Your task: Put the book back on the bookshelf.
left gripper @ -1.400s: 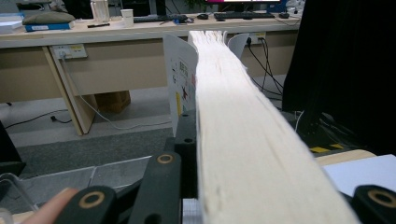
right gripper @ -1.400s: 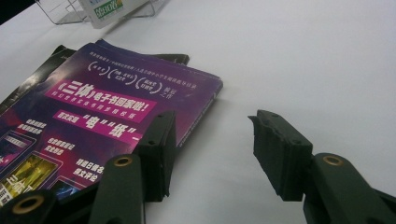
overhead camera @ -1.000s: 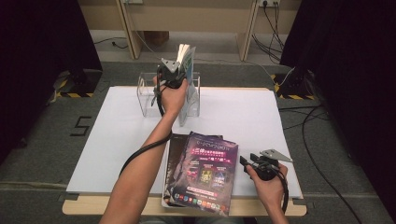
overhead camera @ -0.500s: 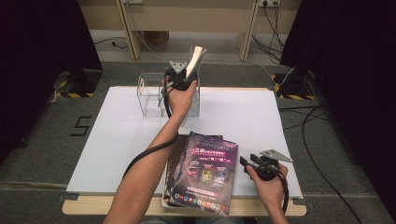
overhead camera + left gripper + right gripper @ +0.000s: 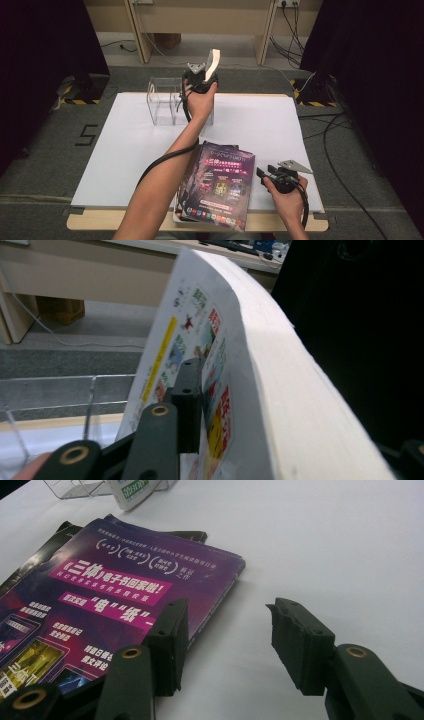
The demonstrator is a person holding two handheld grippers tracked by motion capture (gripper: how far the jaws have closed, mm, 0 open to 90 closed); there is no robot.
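A thick white book with a colourful cover stands at the right end of a clear acrylic holder and leans right. My left gripper is around its upper part. Its jaws have just been opening, and the book stays between them, one pad beside the cover. A purple magazine lies on a small stack at the table's front edge. My right gripper stands open just right of it, low over the white surface. In the right gripper view, one pad sits at the magazine's edge.
The white board covers the tabletop, with bare room at left and right of the holder. Wooden furniture legs and floor cables lie beyond the table. Dark curtains flank both sides.
My left hand has shifted right along the holder with the book, which went from nearly upright to leaning right. The right hand has kept still.
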